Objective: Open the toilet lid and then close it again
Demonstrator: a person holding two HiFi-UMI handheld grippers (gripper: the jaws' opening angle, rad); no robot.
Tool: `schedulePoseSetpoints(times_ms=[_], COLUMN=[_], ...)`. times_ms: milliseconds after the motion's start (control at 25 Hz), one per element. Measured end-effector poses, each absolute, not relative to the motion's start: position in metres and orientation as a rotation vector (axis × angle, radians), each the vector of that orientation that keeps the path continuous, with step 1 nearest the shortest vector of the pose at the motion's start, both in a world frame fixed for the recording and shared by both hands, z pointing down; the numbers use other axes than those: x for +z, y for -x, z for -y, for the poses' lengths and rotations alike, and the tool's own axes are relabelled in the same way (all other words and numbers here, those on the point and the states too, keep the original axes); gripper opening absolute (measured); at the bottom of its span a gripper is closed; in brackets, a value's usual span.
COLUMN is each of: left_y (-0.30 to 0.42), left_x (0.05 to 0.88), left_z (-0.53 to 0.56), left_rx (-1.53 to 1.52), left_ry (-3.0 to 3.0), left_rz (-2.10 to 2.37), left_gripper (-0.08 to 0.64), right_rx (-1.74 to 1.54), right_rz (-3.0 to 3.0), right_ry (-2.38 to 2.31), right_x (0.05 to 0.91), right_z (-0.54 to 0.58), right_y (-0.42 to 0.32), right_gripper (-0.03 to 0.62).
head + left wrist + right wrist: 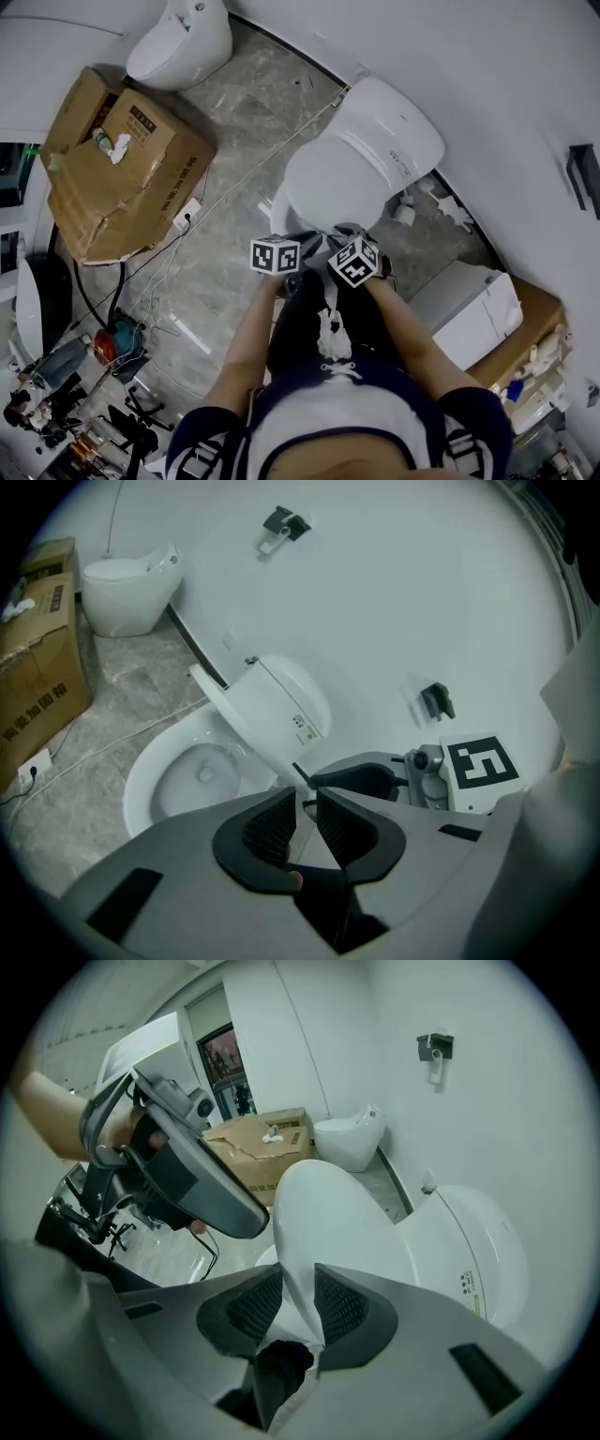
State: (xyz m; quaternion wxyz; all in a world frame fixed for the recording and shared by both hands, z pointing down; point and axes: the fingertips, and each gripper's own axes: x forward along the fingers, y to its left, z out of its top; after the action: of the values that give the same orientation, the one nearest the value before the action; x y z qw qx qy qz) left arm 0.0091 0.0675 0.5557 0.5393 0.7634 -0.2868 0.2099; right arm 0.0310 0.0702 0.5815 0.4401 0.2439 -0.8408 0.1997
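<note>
My right gripper [298,1277], fingers clamped on the front rim of the toilet lid [337,1222], my left gripper [306,799] just beside, fingers narrowed on that rim, lid half raised over the bowl [187,771], cardboard box [122,173] and second toilet [178,42] beyond.

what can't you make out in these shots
- Left gripper: in the left gripper view the lid sits edge-on and ends at the jaws, so any grip is unclear.
- Bowl: in the head view its inside is hidden under the lid.
- Right gripper: in the head view its jaws are hidden beneath its marker cube.
- Cardboard box: its print is too small in the head view.
</note>
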Motion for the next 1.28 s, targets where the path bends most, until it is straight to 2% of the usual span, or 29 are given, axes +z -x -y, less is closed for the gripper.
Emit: schedulePoseSetpoints(times_ms=[560, 1280], left_y=[-0.048, -0.103], left_x=[0.538, 0.513], left_z=[-0.053, -0.017], left_rx=[0.468, 0.430], left_ry=[-1.833, -1.896], left_rz=[0.744, 0.798], left_gripper=[0.072, 0.072], right_rx=[0.570, 0.696], right_rz=[2.192, 2.321], right_ry=[-0.541, -0.693], right_x=[0.557, 0.523], right_z=[-0.041, 0.027], right_y=[-0.060, -0.133], right_gripper=[0.101, 0.094])
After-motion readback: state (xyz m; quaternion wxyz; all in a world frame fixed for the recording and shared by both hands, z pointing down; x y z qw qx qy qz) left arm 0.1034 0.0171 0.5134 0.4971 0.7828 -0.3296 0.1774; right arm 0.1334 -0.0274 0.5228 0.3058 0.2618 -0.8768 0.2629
